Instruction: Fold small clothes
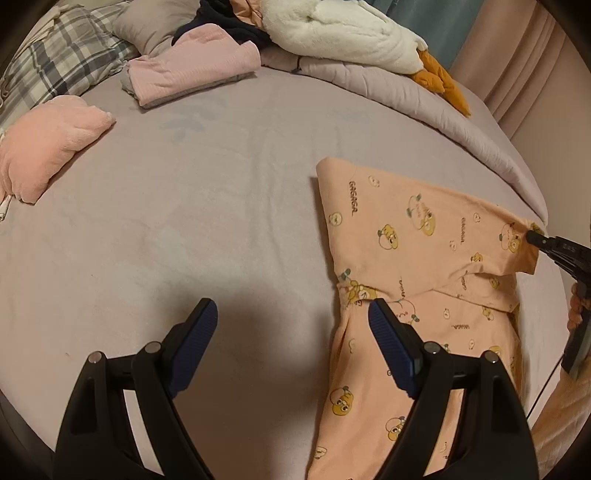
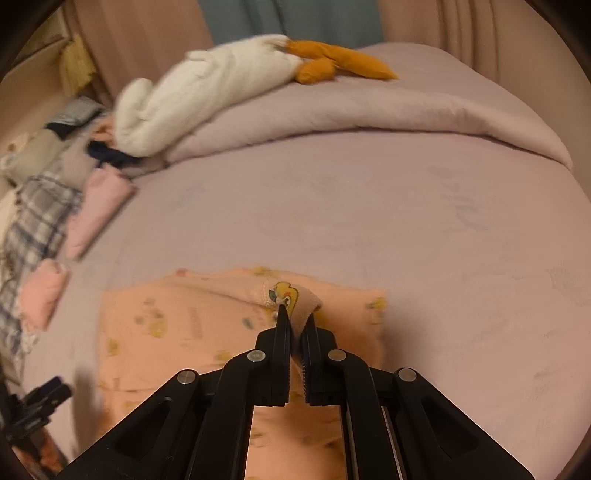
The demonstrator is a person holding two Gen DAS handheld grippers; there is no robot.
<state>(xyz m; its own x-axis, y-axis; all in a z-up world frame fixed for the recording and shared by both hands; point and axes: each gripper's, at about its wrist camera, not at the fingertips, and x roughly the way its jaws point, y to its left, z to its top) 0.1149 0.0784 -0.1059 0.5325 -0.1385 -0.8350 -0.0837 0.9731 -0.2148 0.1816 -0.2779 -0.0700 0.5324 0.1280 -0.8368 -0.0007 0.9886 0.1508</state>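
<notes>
A small peach garment with a yellow duck print (image 1: 417,236) lies on the lilac bed sheet (image 1: 229,192), partly folded. My left gripper (image 1: 291,314) is open and empty, hovering above the sheet at the garment's left edge. My right gripper (image 2: 297,317) is shut on a cuff or corner of the peach garment (image 2: 177,325) and holds it lifted over the rest of the cloth. In the left wrist view the right gripper (image 1: 535,236) pinches the garment's right corner.
Folded pink clothes (image 1: 192,66) and a pink plush cushion (image 1: 48,144) lie at the far left. A white plush goose (image 1: 351,33) with orange feet rests on a rolled lilac duvet (image 1: 424,99). A plaid pillow (image 1: 55,70) lies at the back left.
</notes>
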